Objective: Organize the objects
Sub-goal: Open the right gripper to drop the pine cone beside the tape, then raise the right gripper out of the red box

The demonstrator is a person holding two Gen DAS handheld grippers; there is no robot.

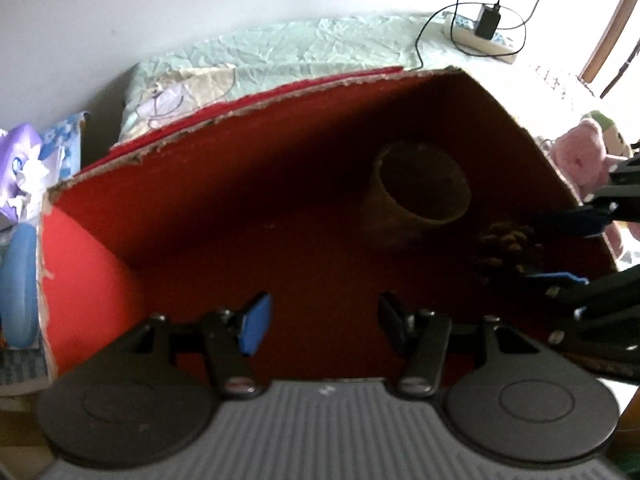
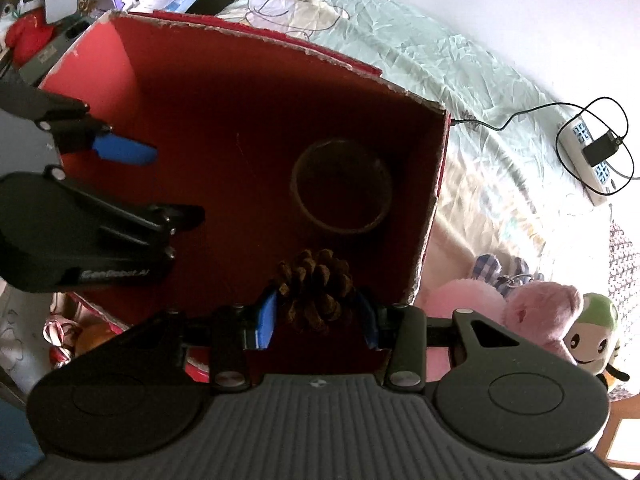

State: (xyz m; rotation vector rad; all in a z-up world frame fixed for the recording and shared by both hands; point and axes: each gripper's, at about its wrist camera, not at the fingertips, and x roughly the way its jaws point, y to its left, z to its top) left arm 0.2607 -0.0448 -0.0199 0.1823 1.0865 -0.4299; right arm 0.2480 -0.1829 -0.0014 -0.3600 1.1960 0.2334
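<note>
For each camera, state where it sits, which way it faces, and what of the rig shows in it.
Left wrist: on the left gripper, angled down into the red cardboard box; its open blue-padded fingers show, the right gripper entering at right.
Right wrist: on the right gripper, angled down over the box's near edge; its pads clamp the brown pine cone, the left gripper at left.
Shared: box, pine cone, brown tape roll, green bedsheet.

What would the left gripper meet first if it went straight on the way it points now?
Probably the bare red floor of the box. The left gripper is open and empty; the cup lies to its right. Depth is unclear.
</note>
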